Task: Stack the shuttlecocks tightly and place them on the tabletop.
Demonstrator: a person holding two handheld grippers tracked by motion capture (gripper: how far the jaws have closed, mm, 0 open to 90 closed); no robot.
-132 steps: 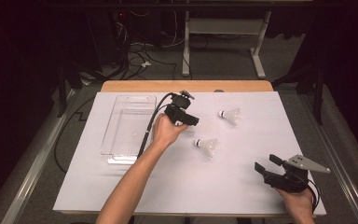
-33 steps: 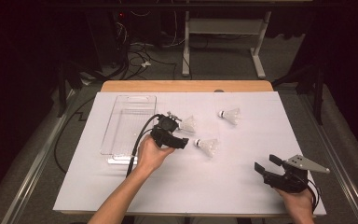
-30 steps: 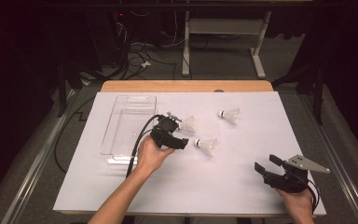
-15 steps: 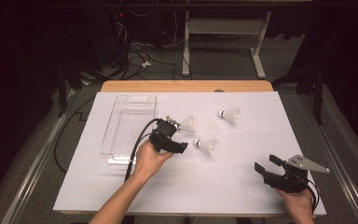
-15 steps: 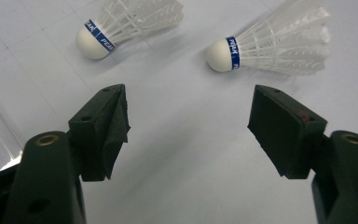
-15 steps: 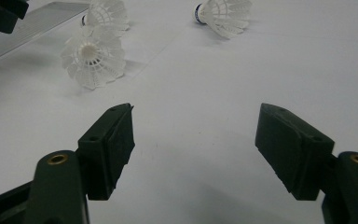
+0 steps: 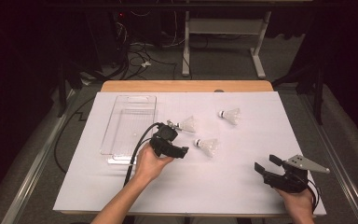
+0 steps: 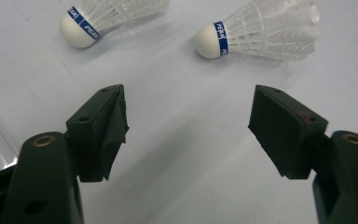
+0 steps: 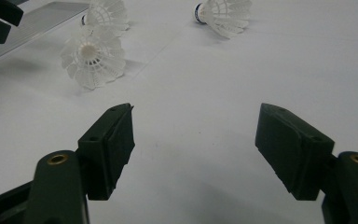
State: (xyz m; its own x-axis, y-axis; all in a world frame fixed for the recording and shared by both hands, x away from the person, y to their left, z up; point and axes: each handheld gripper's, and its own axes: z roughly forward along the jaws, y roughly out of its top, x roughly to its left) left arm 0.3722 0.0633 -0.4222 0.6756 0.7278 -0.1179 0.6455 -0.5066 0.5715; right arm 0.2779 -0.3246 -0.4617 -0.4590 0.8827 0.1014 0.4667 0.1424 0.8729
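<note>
left gripper (image 7: 176, 138) sits mid-table just right of the clear tray (image 7: 121, 112), jaws spread wide with nothing between them. in the left gripper view (image 8: 186, 126) two shuttlecocks lie ahead on the white sheet, cork ends with blue bands toward the jaws. in the high view the nearest shuttlecock (image 7: 207, 145) lies just right of the gripper, a second one (image 7: 186, 124) just beyond it on the far side, neither touched. third shuttlecock (image 7: 229, 115) lies farther right, toward the far edge. right gripper (image 7: 268, 164) rests at the near right corner of the sheet, well apart from all three, jaws also wide apart and empty (image 9: 193, 144). tray holds no shuttlecock.
</note>
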